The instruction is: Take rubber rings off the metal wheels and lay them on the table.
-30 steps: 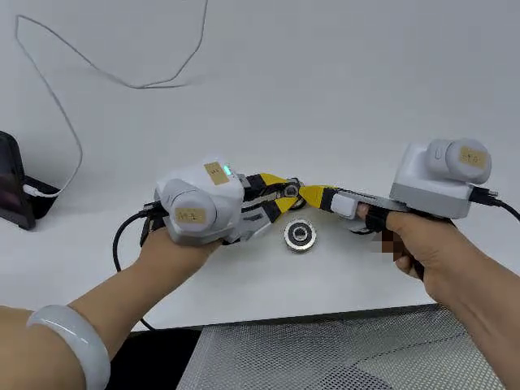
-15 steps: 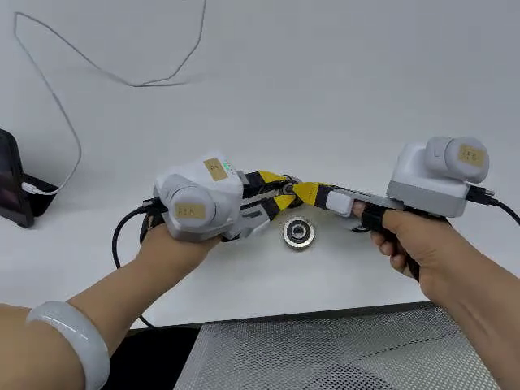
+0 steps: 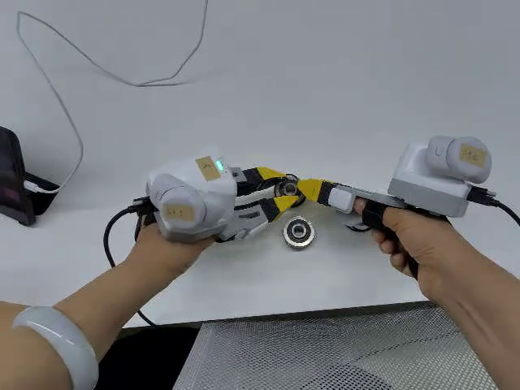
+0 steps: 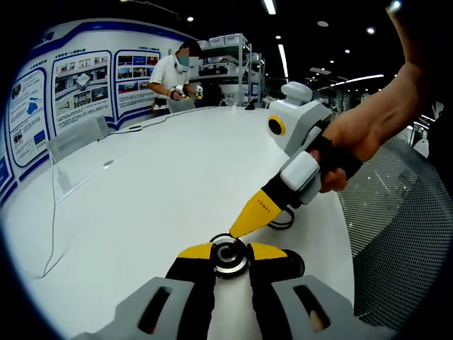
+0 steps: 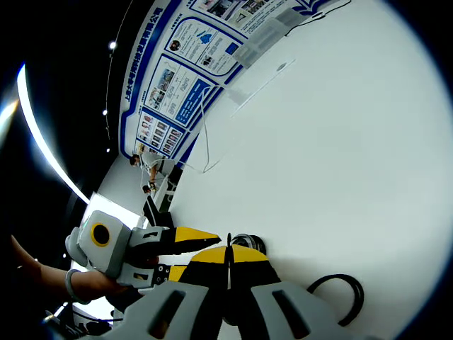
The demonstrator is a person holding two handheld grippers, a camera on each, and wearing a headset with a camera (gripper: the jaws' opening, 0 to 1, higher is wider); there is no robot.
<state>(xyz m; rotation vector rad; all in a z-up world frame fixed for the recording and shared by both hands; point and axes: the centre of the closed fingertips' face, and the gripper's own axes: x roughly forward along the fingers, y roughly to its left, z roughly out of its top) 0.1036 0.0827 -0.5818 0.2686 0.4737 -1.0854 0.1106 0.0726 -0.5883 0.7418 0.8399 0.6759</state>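
The left gripper point(image 4: 229, 252) has its yellow fingers point(image 4: 198, 251) clamped on a metal wheel point(image 4: 230, 259), which is held up off the counter point(image 3: 366, 97). The right gripper point(image 5: 228, 253) comes in from the other side with its fingers point(image 5: 249, 256) pressed together, their tip touching the wheel's rim. Whether they nip the rubber there cannot be told.

A second metal wheel point(image 3: 299, 231) lies flat on the counter just in front of the meeting fingers. A loose black rubber ring point(image 5: 340, 289) lies on the counter beside the right gripper.

Compared with half a second ago, the left gripper's body has drawn a little to the left and rolled. The right gripper and the wheel on the counter are about where they were.

Both grippers carry yellow stickers, and the right gripper's yellow finger has small print, all too small to read. The blue-framed wall posters point(image 4: 64, 85) are also illegible.

A grey cable point(image 3: 73, 138) trails across the counter to a dark device point(image 3: 12, 183) at its left edge.
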